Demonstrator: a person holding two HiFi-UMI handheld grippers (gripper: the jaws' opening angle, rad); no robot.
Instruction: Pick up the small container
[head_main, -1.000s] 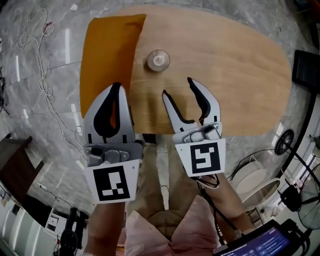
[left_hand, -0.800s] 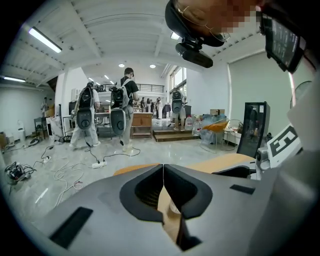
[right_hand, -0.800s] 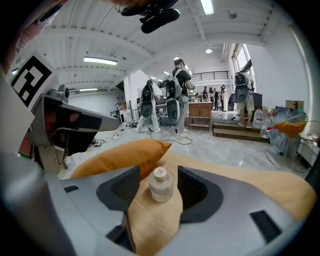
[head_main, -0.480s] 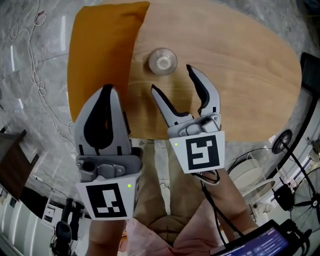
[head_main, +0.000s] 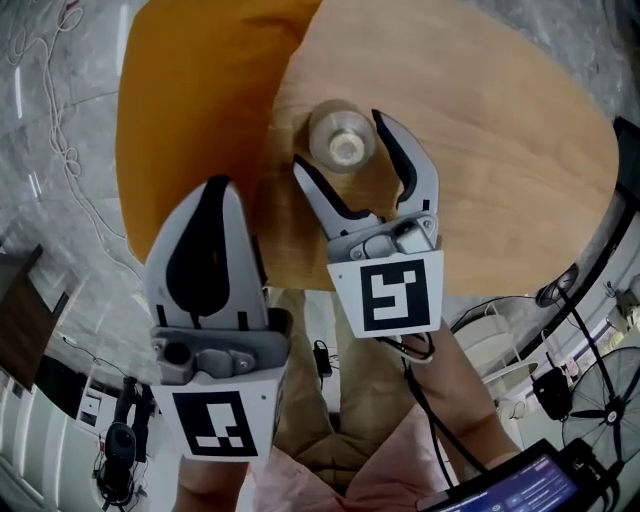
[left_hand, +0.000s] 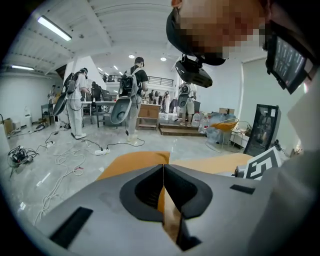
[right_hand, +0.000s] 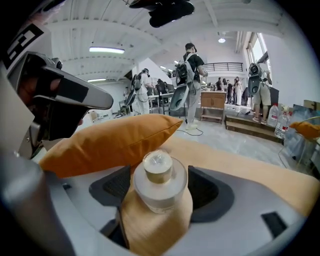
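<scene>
Wood table (head_main: 500, 150): oval, light grain. Orange cushion (head_main: 190, 110): on table's left part, overhanging edge. L gripper (left_hand: 162, 167): jaws pressed together, nothing betw, idle over cushion side. R gripper (head_main: 340, 142): jaws spread, one each side of small container (right_hand: 159, 192), no contact seen. Container upright on table, near cushion; clear round body, pale cap. Judged light, rigid, smooth, so slip risk, poss. brittle; take at mid-body below cap, moderate squeeze

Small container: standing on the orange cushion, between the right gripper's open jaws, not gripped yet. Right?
Not quite. The small container stands on the wooden table, beside the orange cushion, not on it; the head view shows this. The rest holds: it is between the open jaws of the right gripper, not gripped yet.
</scene>
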